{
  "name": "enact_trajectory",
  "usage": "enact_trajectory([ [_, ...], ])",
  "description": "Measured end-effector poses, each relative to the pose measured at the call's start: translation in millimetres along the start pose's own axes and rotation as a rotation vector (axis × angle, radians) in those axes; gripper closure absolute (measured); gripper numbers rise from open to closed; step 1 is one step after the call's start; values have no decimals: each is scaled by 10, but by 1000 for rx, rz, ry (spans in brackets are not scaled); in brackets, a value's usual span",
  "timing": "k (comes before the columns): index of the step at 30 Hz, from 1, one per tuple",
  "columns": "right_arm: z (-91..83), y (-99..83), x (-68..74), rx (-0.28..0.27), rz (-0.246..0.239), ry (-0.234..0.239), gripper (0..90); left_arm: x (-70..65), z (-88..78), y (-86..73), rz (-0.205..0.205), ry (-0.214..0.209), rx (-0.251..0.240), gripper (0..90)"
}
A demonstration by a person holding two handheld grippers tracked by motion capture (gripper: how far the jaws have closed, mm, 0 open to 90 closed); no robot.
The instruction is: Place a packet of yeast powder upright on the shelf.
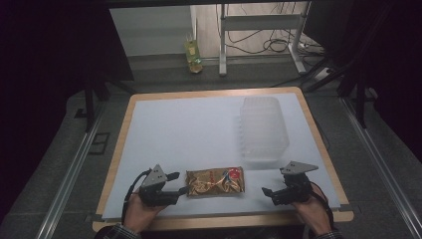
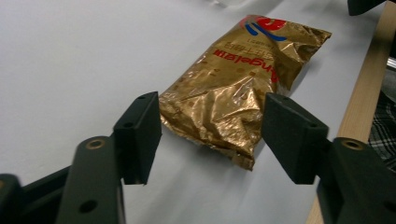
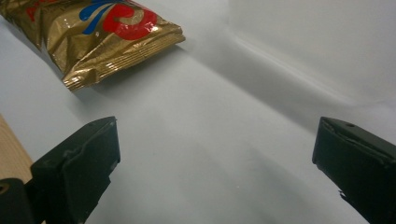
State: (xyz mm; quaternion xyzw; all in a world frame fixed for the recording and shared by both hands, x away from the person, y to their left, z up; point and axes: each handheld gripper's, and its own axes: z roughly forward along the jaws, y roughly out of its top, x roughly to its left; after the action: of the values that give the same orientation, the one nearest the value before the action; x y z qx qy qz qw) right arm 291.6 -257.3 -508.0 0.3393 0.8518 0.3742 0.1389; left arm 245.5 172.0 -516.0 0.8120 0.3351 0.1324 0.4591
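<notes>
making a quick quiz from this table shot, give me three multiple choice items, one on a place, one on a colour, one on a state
1. Where does the snack packet lie?
A. inside the clear container
B. near the front edge, between the two claws
C. on the floor past the table

2. What colour is most of the packet?
A. gold
B. green
C. white

3. How does the left claw stand?
A. shut on the packet
B. shut on nothing
C. open, jaws either side of the packet's near end

Answers:
1 B, since the high view shows it between the left claw and the right claw, apart from the clear container.
2 A, as the foil is gold with red and blue print.
3 C, because the left gripper view shows gaps between both jaws and the packet.
</notes>
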Motion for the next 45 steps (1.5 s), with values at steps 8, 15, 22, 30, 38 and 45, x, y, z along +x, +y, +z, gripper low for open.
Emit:
enact_trajectory([
  [8,33,-4,10,28,-18,2,10,-44,154,47,3,-19,19,676],
  [15,65,-3,26,41,-16,13,10,-91,341,99,36,-17,43,895],
  [22,88,1,46,52,-29,19,10,-113,482,95,48,-19,67,896],
  [30,62,17,77,56,-50,28,10,-97,451,48,74,1,87,899],
  [38,76,34,131,79,-61,65,10,-9,375,-49,47,19,111,899],
  [45,122,62,220,89,-56,103,9,26,389,-109,41,41,159,898],
])
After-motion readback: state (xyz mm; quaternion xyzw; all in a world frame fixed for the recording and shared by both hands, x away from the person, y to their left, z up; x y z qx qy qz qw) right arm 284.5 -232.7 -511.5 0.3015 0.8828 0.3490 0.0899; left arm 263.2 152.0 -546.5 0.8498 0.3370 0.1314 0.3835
